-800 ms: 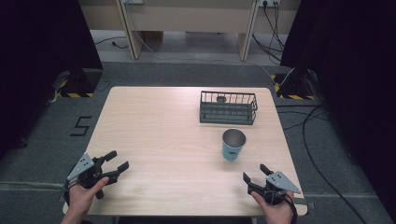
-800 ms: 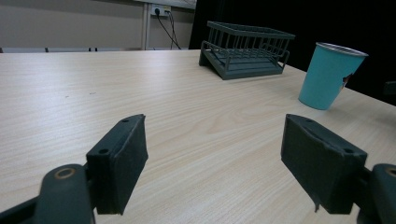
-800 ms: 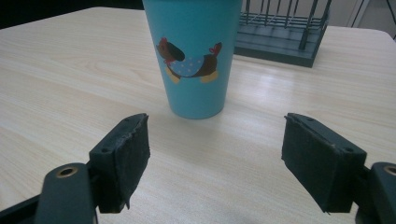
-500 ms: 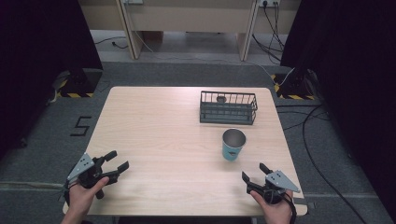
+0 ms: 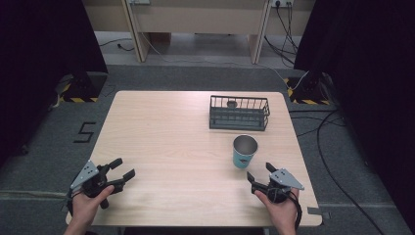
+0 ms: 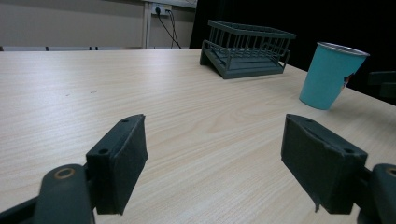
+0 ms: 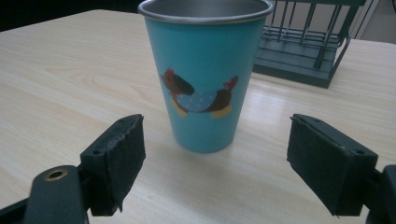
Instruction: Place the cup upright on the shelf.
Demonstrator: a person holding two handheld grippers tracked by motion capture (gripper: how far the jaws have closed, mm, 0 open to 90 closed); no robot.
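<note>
In the high view, a light wooden table (image 5: 176, 147) takes up the middle of the frame, and a teal cup (image 5: 243, 152) with a metal rim stands upright on it, right of centre and a little below the middle. Just above the cup, toward the upper right part of the tabletop, sits a dark wire basket (image 5: 239, 112) with a small round object (image 5: 231, 104) inside near its back wall; what that object is cannot be told. The right gripper (image 5: 259, 175) is at the lower right, held in a hand (image 5: 280, 205) that comes in from the bottom edge, with its jaws spread apart and pointing up toward the cup, near it but not touching. The left gripper (image 5: 122, 169) lies at the lower left, well apart from the cup, with its jaws also spread and nothing between them. In the left gripper view, the two black jaws rise from the bottom corners with bare tabletop between them; the cup (image 6: 330, 75) stands at the right edge of the frame and the basket (image 6: 247, 49) at the upper middle. In the right gripper view, the cup (image 7: 205, 74) stands at the centre of the frame, showing a cartoon dog (image 7: 200, 97) on its side, and it sits beyond the wide-open jaws, untouched by them; the basket (image 7: 308, 42) is at the upper right behind the cup.
</note>
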